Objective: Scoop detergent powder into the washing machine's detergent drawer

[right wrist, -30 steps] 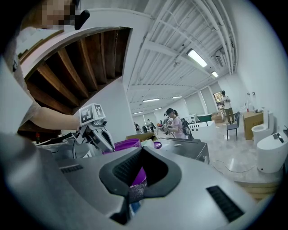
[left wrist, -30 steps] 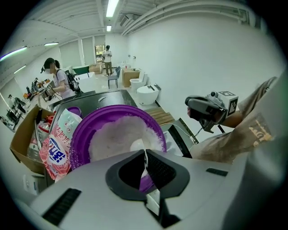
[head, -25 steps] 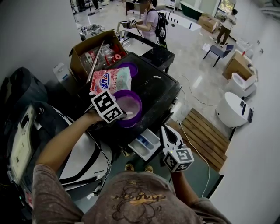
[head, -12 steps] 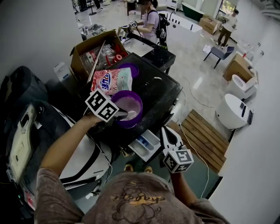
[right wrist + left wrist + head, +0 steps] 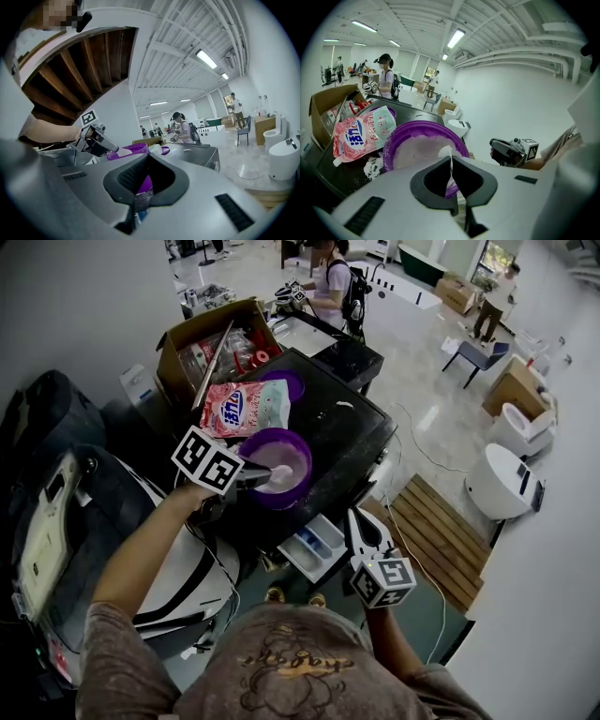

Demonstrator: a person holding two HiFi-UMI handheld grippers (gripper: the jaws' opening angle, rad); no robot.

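A purple bowl of white detergent powder stands on the black washing machine top. My left gripper reaches over the bowl's near rim, shut on the thin handle of a white scoop, which I see edge-on above the powder. The white detergent drawer is pulled out at the machine's front, below the bowl. My right gripper hovers just right of the drawer, jaws shut with nothing between them. A pink detergent bag lies behind the bowl.
A smaller purple bowl sits behind the bag, and spilled powder lies beside the big bowl. An open cardboard box of supplies stands at the back left. A person works at a far table. A wooden pallet lies on the floor to the right.
My left gripper has drawn back a little to the left with the scoop, still over the bowl. The right gripper has stayed by the drawer.
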